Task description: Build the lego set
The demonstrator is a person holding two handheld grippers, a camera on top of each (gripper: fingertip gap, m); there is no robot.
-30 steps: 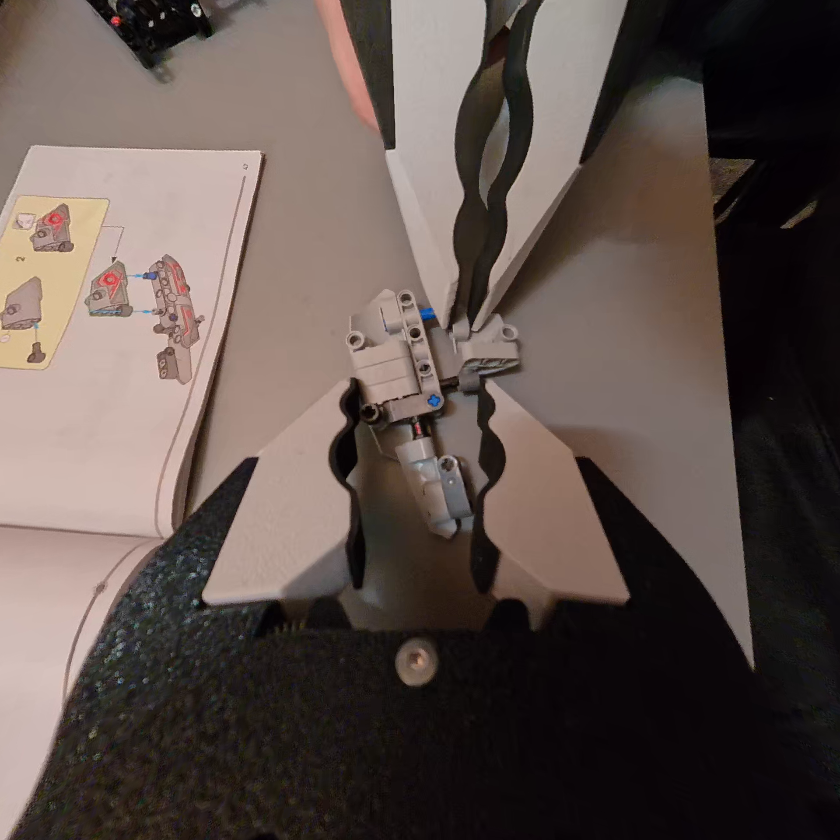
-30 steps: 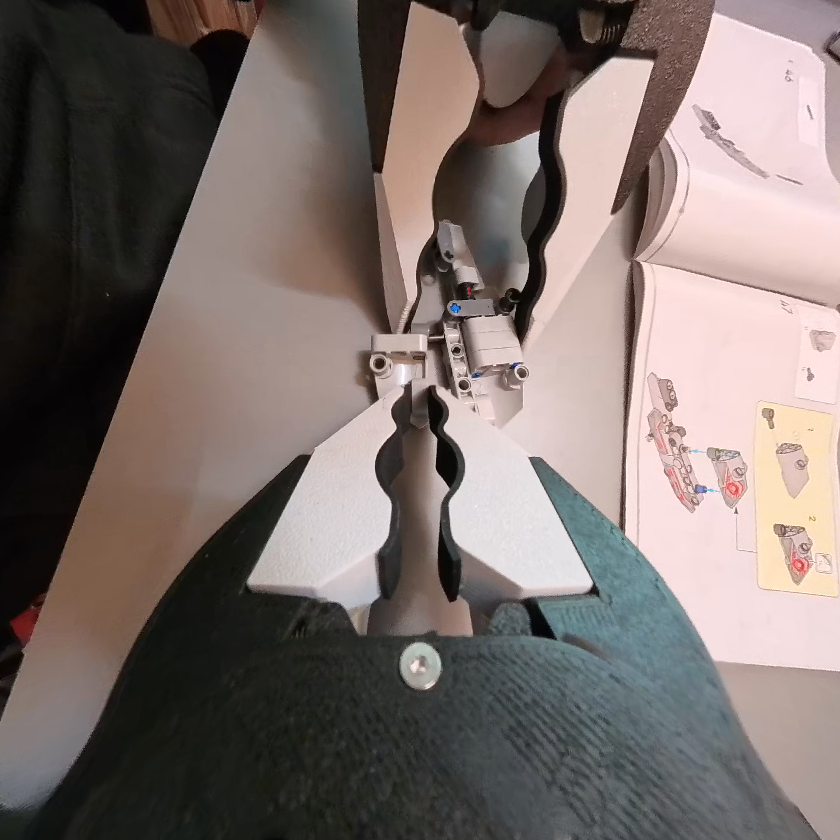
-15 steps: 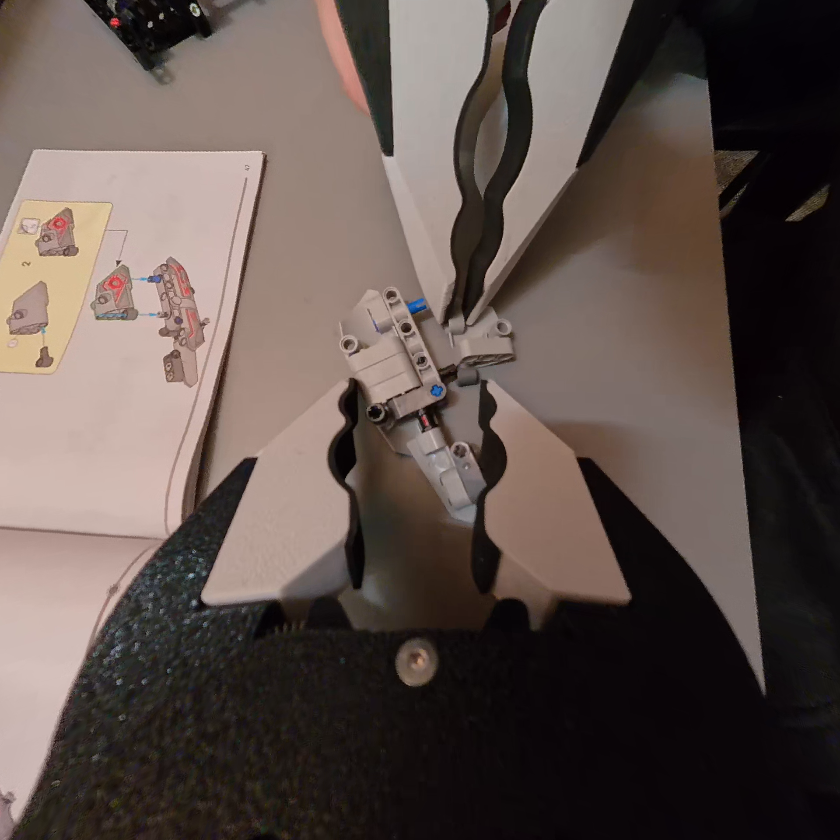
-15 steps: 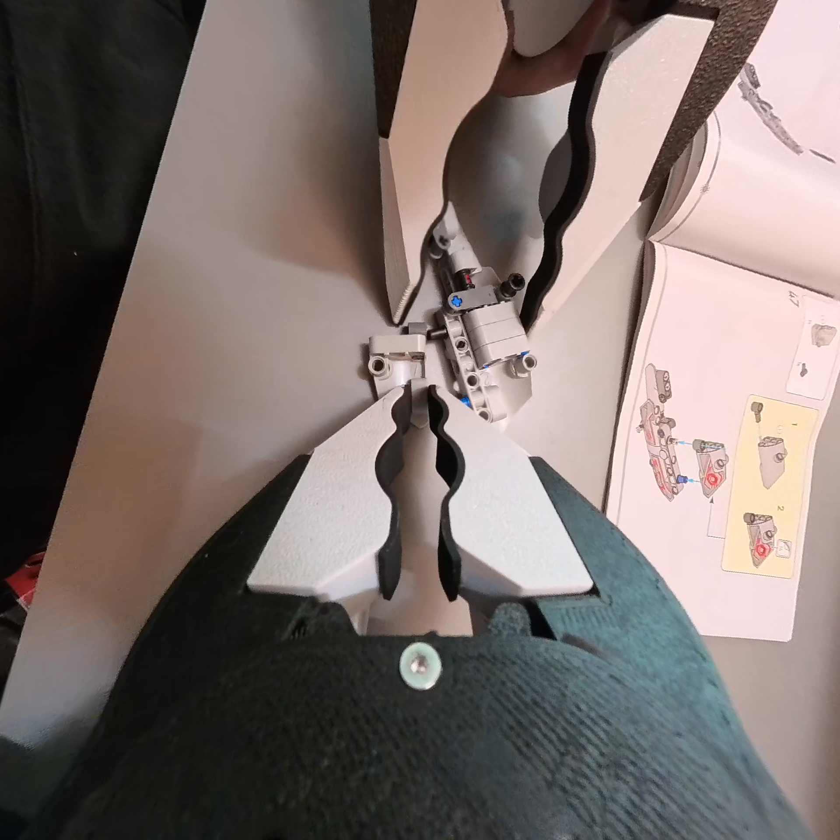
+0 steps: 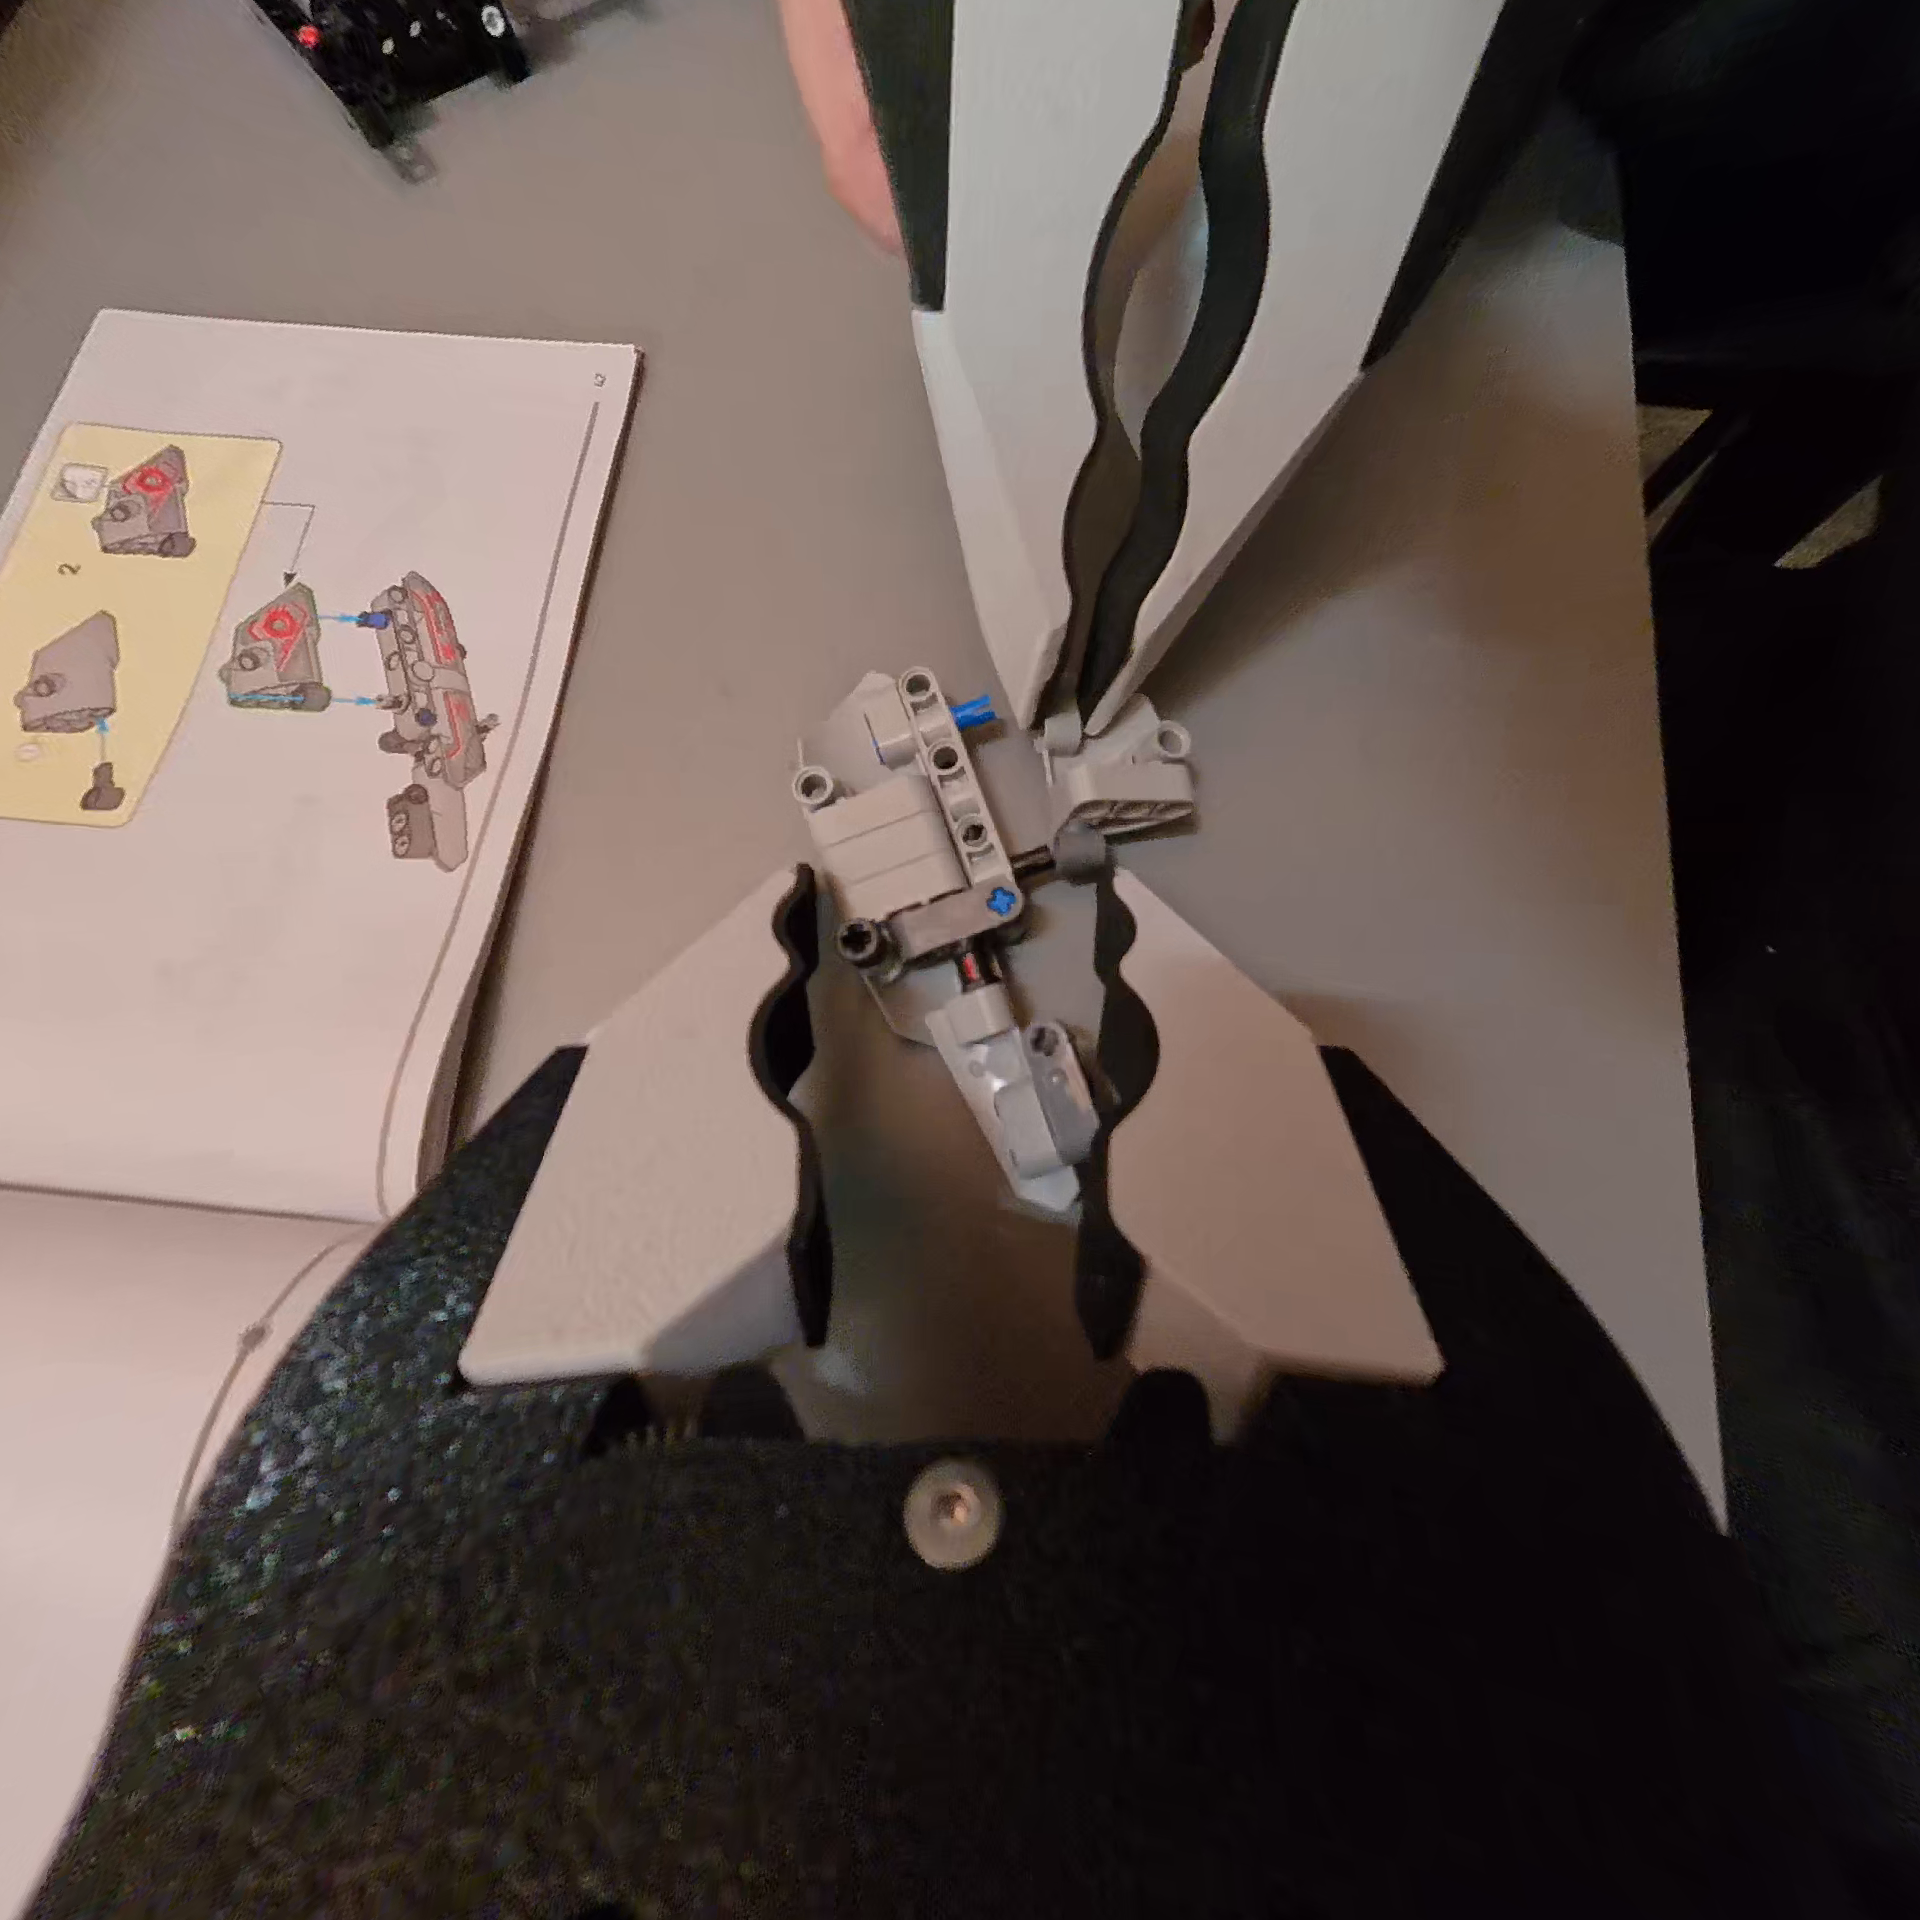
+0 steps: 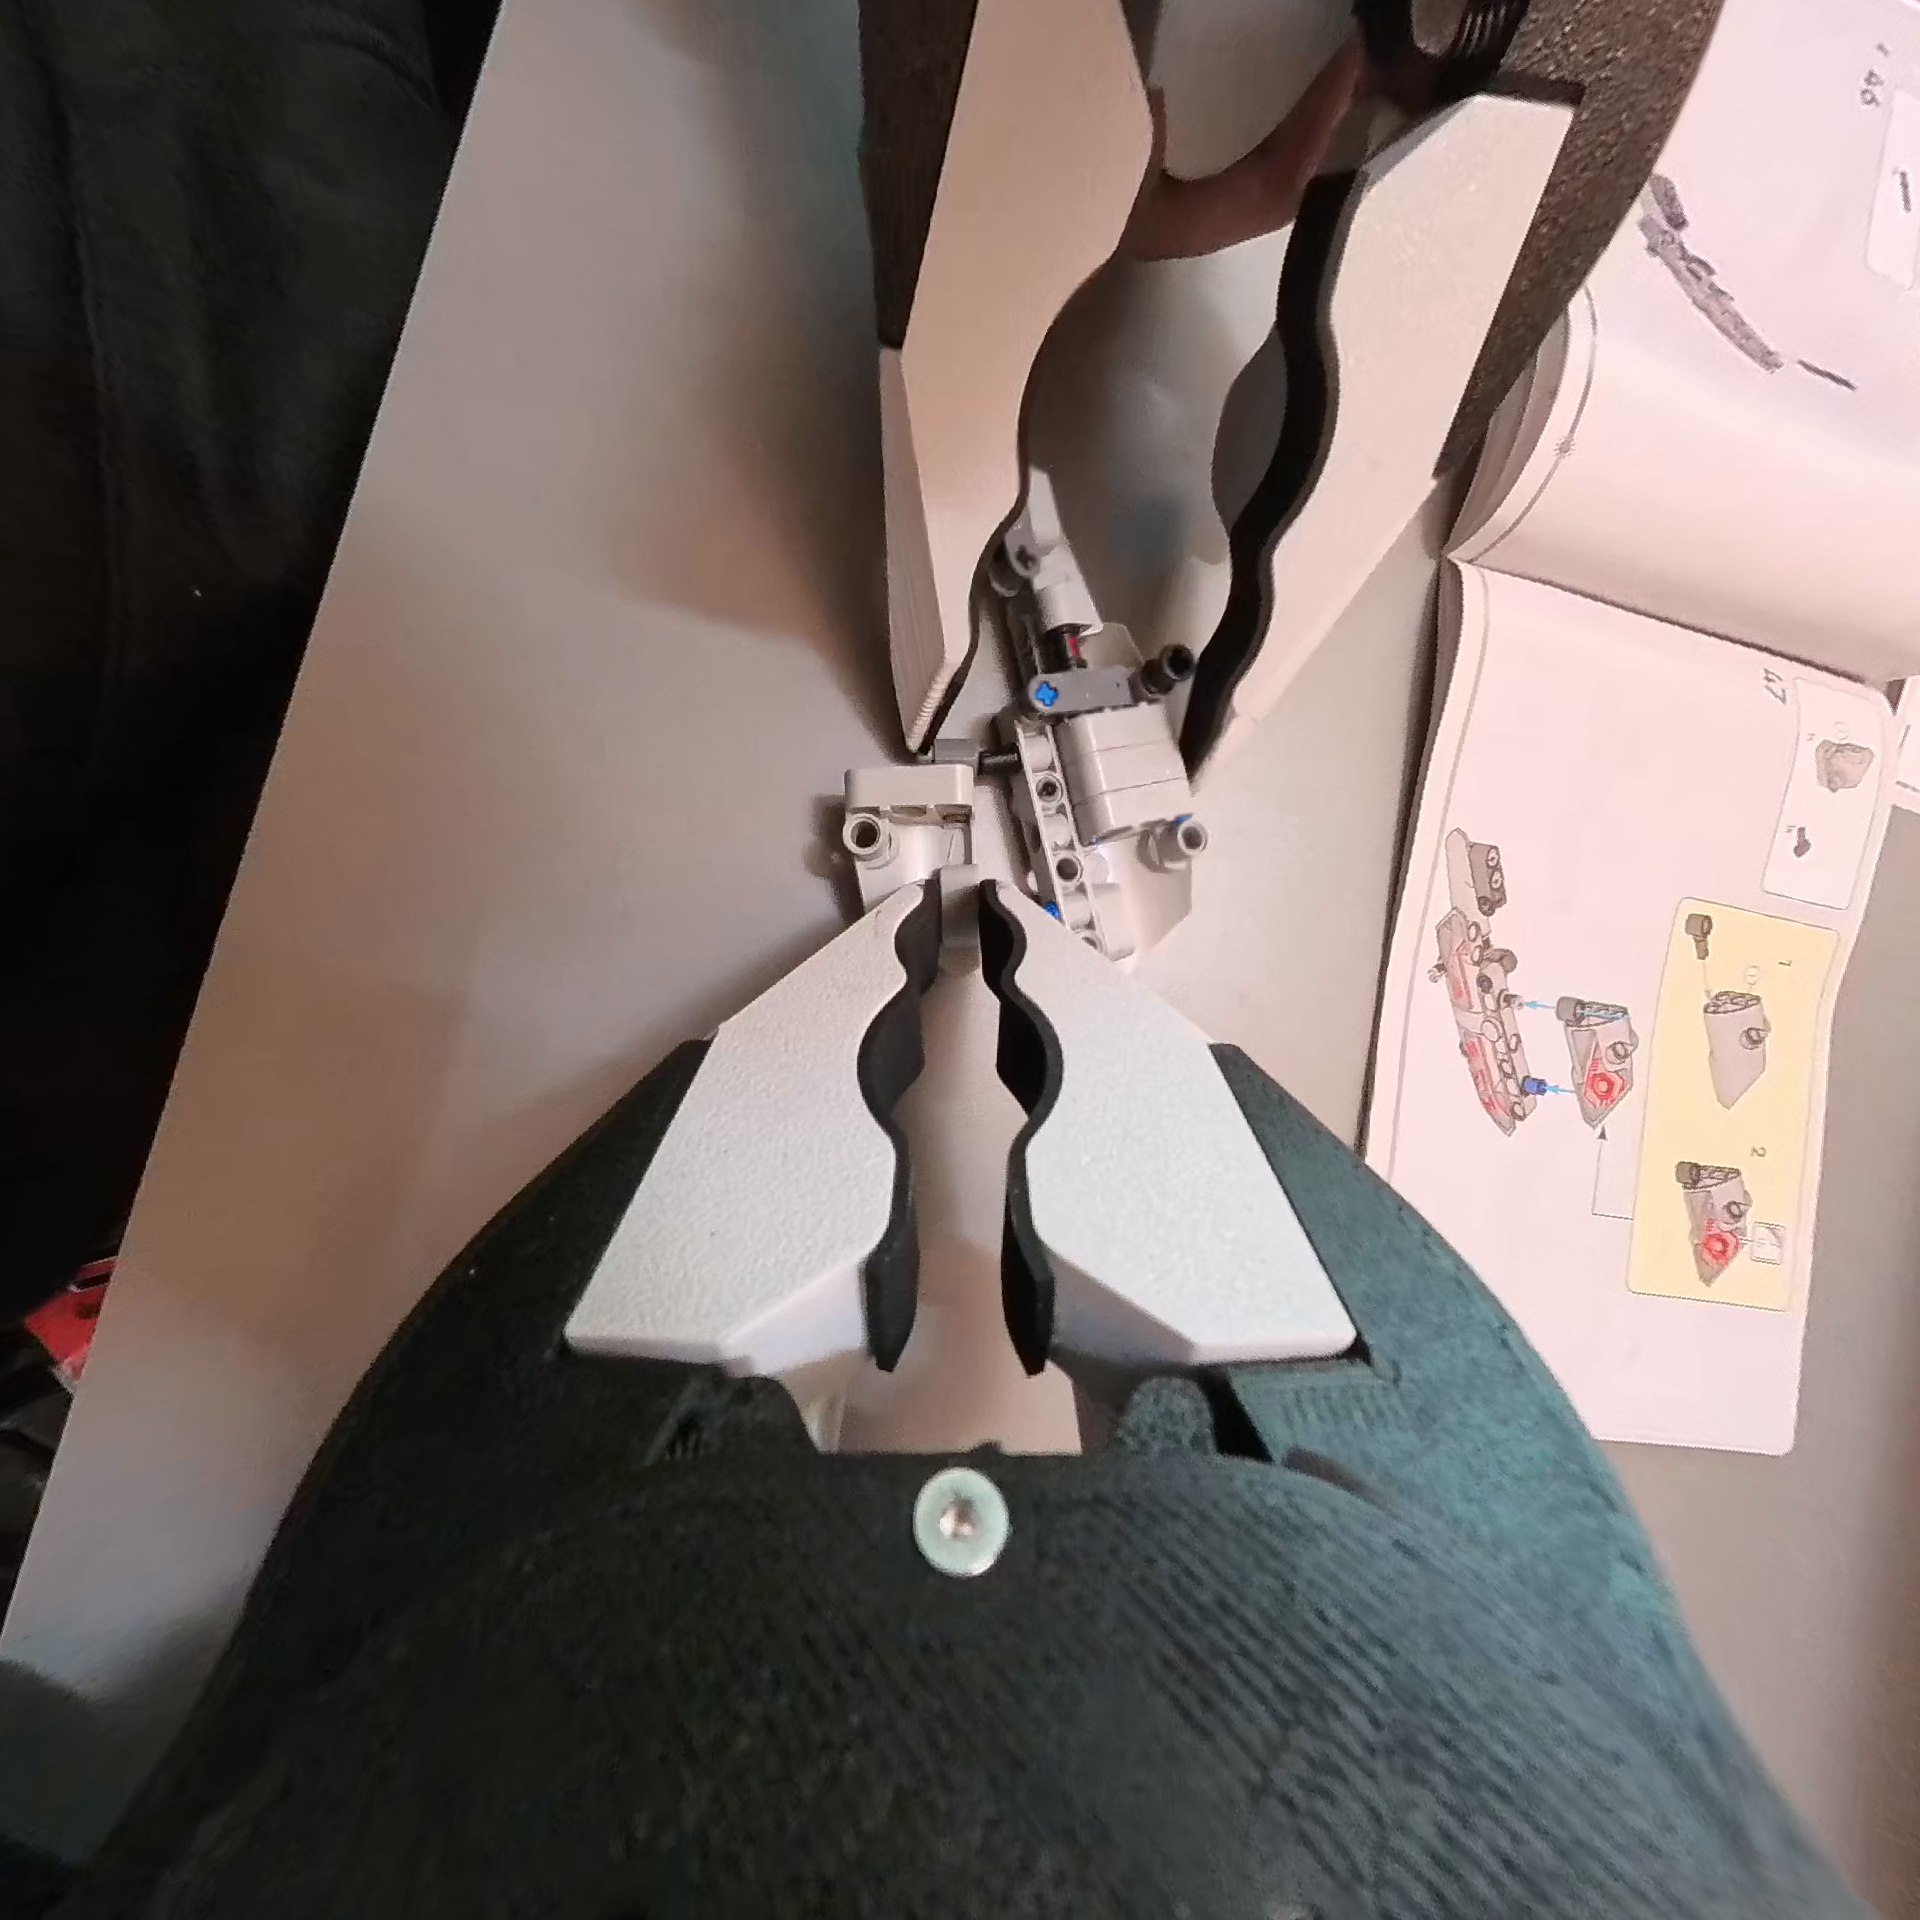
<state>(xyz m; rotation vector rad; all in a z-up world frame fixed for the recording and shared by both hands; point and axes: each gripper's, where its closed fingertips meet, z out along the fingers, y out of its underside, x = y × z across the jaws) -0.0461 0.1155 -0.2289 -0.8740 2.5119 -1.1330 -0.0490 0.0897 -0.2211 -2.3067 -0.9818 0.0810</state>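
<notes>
Bare tabletop [image 5: 1403, 935] lies open on my right, while the open instruction booklet [image 5: 312, 831] blocks my left and the opposing tongs [image 5: 1086, 707] crowd ahead.

Printed page and step numbers on the open instruction booklet [image 6: 1621, 1039], otherwise nothing readable

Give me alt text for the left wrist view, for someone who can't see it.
A small grey lego assembly lies on a grey table between two grippers: the left gripper, open, straddles its near end, while the right gripper, reaching in from the top, pinches a light grey piece at its far side. An open instruction booklet lies to the left.
</notes>
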